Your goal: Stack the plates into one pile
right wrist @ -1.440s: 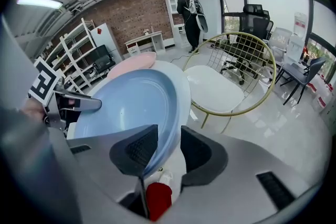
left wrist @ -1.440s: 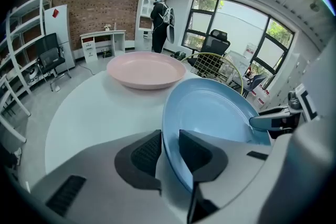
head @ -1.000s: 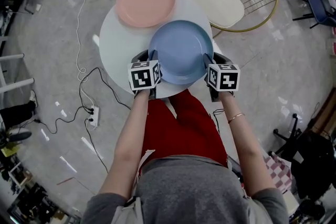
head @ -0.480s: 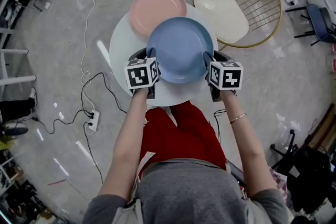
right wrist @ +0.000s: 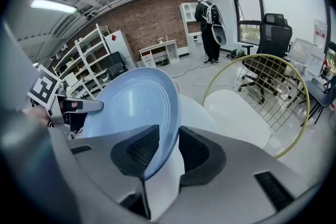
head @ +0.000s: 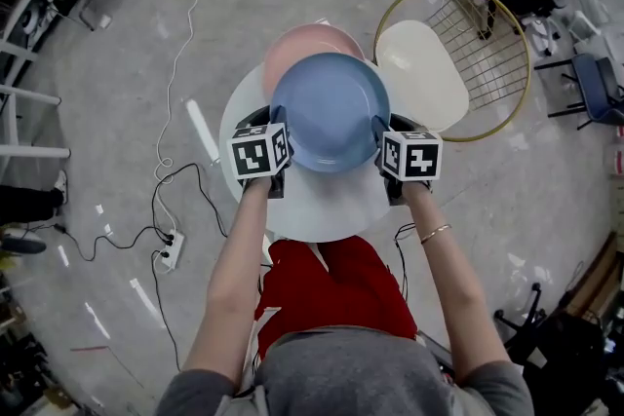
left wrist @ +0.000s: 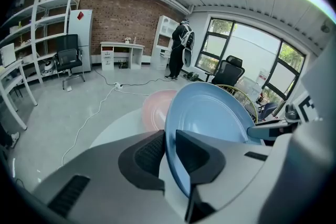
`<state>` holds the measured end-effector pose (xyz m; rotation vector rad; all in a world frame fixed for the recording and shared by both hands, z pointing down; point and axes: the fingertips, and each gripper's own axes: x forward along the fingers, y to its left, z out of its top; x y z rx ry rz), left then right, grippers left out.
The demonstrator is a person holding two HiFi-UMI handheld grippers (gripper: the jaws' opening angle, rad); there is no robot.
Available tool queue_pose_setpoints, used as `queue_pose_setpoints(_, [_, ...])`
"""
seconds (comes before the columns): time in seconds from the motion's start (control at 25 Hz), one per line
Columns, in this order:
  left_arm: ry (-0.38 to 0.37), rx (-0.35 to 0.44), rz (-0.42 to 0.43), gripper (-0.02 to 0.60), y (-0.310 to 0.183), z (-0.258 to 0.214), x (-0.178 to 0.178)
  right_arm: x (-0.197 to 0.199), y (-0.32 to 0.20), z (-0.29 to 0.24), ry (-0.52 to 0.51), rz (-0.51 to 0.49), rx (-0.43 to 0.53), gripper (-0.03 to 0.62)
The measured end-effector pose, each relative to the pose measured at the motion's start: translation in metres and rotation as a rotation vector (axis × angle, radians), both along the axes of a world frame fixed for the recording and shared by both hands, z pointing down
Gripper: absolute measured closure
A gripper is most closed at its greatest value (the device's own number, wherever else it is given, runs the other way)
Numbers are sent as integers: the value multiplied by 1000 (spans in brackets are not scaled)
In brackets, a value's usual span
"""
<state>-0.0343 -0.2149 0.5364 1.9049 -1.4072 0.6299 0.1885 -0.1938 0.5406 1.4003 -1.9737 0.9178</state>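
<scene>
Surroundings: a grey floor (head: 107,73). A round white table (head: 322,209) stands directly in front of the person. A wire chair (head: 421,73) with a cream seat stands just beside the table's far right edge.
Task items: two plates are in view, a blue plate (head: 330,110) and a pink plate (head: 310,40).
Blue plate, location: over the far half of the table, carried between both grippers, hollow side up and roughly level.
Pink plate, location: on the table at its far edge. In the head view the blue plate covers its near part.
Left gripper (head: 277,124): clamped on the left rim of the blue plate. Its jaws have just been closing, with the rim between the pads.
Right gripper (head: 381,133): clamped on the right rim, opposite the left gripper. Its jaws have also just been closing slightly, with the rim between the pads.
Governing relation: the pink plate lies beyond the blue plate, away from the person and slightly toward the left gripper's side. The two centres are not yet aligned.
Grip axis: the line between the grippers runs left to right, across the direction of the remaining offset.
Nearer hand: the left gripper is nearer the pink plate.
Contact: no view shows whether the blue plate's underside touches the pink plate. It appears to be raised.
Next move, judged: carry the blue plate forward and slightly left until the rims coincide, then lower it with both sides level.
Risk, judged: if one side releases before the other, the blue plate may tip and settle off-centre.
</scene>
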Motion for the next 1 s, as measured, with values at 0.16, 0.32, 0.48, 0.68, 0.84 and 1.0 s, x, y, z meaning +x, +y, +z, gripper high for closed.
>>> queue_pose_setpoints(0.16, [-3,1,-12,508,-18,4,-8,-7,-19,2,7,-17,-7,464])
queue_pose_setpoints(0.32, [7,4,-28,508,-40,8,-13,-12,-44,-1,24,-19,1,464])
queue_pose_setpoints(0.48, [17,7,-51,508,-59,10,-19,-18,-63,7,26,-29,-1,464])
queue_pose_setpoints(0.68, [15,24,-72,508,-83,12,-26,-23,-87,9,34,-14,1,464])
queue_pose_setpoints(0.84, [21,18,-87,508,-96,19,-31,-27,-101,14,53,-13,-1,462])
queue_pose_setpoints(1.0, [-7,4,-79,508,-104,27,-33,-31,-111,20,39,6,-2,464])
